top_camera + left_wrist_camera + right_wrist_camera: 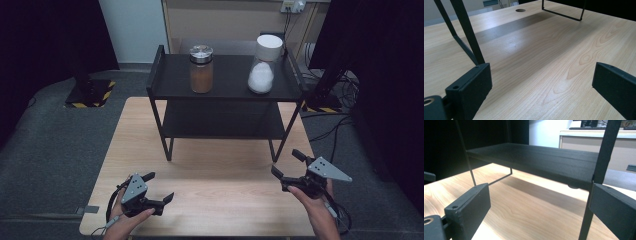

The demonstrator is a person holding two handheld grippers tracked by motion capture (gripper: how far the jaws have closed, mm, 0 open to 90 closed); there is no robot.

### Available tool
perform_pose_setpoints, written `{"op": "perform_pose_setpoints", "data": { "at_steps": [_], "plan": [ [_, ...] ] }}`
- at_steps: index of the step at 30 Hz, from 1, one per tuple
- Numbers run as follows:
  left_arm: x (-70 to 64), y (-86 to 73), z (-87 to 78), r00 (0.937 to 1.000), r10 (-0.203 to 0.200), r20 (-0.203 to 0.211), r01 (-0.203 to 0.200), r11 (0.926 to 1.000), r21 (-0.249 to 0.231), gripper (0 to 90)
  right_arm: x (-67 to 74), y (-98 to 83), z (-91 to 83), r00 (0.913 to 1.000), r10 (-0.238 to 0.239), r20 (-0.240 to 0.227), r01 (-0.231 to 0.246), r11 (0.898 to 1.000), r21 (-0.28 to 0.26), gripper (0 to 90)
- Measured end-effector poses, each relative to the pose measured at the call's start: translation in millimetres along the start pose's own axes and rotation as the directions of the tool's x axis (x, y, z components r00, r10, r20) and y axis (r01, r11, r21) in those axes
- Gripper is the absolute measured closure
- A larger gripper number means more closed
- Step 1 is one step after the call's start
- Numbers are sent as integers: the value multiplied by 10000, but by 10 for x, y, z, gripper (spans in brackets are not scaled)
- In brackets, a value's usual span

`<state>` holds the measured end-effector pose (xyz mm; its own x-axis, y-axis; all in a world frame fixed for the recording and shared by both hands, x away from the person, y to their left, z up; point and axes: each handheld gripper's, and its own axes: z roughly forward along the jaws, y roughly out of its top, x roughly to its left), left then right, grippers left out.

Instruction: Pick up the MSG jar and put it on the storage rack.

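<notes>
A black two-tier shelf rack (225,84) stands at the far half of the wooden table (210,195). On its top shelf sit a glass jar of brown powder (201,69) with a metal lid and a jar of white powder (263,65) with a white lid. My left gripper (159,186) is held open low over the table's front left, nothing between its jaws. At the front right my right gripper (287,163) is open too, close to the rack's front right leg (596,177). The left gripper view faces a rack leg (467,32) across bare tabletop.
Beyond the table lies grey floor, with a black stand base with yellow-black tape (90,92) at the far left and cables (330,130) at the right. A cabinet (235,20) stands behind the rack. A round hole (520,10) is cut in the tabletop.
</notes>
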<state>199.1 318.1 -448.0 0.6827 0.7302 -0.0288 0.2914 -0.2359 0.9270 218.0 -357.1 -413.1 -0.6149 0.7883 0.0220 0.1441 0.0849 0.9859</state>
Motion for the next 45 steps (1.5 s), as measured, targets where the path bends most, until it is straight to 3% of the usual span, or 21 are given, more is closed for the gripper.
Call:
{"op": "perform_pose_setpoints", "data": {
  "at_steps": [11, 24, 45],
  "plan": [
    [-10, -43, 31, 9999, -83, 91, 82, 10000, 45, 13, 68, -275, -122, 9996, 226, 147, -224, 9997, -105, 39],
    [-17, -73, 26, 9998, -170, -135, 171, 9999, 27, 13, 99, -492, -181, 9977, 530, 414, -524, 9985, -156, 37],
    [-42, -80, 52, 9995, -116, -285, 118, 9999, 66, 13, 186, -652, -219, 9951, 636, 753, -634, 9980, -57, 41]
  ]
}}
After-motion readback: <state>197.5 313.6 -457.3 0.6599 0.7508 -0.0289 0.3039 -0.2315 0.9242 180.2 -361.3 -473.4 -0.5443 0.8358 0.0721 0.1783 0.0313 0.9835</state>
